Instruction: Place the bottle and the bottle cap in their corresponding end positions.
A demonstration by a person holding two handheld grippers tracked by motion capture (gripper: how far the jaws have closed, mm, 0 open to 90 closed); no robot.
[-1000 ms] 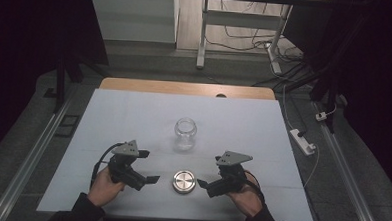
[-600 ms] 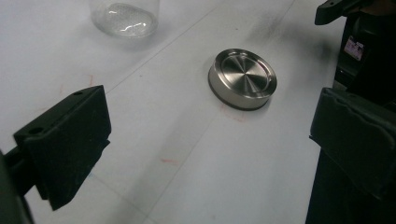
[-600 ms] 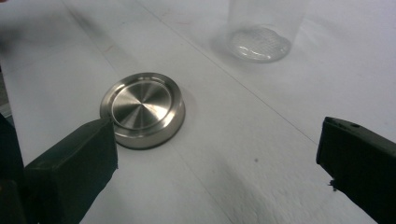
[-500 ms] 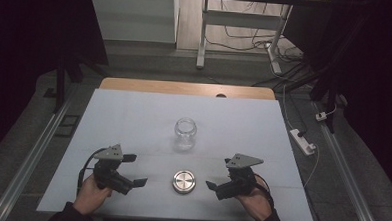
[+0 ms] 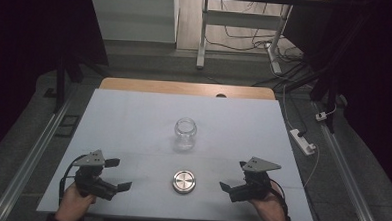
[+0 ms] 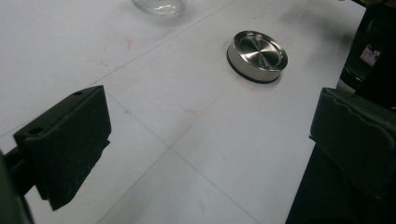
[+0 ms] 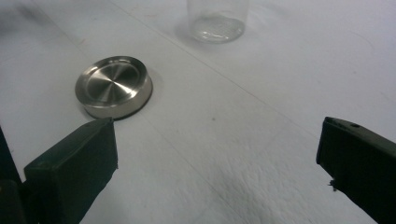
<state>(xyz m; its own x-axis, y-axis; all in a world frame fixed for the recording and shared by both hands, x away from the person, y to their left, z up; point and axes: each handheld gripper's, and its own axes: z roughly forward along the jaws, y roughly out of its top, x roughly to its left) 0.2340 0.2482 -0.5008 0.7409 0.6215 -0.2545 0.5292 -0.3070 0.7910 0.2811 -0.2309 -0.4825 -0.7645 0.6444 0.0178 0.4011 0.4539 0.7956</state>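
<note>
A clear glass jar [image 5: 185, 133] stands upright and uncapped at the table's middle. Its round steel lid [image 5: 184, 182] lies flat nearer the front edge. My left gripper [image 5: 118, 174] rests left of the lid, open and empty, pointing at it. On the lid's other side my right gripper [image 5: 233, 175] is open too, nothing between its fingers. In the left gripper view the lid [image 6: 258, 56] lies ahead of the wide-apart jaws and the jar's base [image 6: 159, 4] is at the top edge. The right gripper view has the lid [image 7: 114, 86] ahead left and the jar [image 7: 217, 21] beyond.
The white table top [image 5: 133, 123] has a wooden strip [image 5: 185, 88] along its far edge. A white power strip [image 5: 303, 141] lies on the floor off the right side. Metal rails [image 5: 26, 163] run along both sides of the table.
Both grippers have drawn outward from the lid, the left one farther left, the right one farther right, and slightly toward the front edge. Jar and lid have not moved.
</note>
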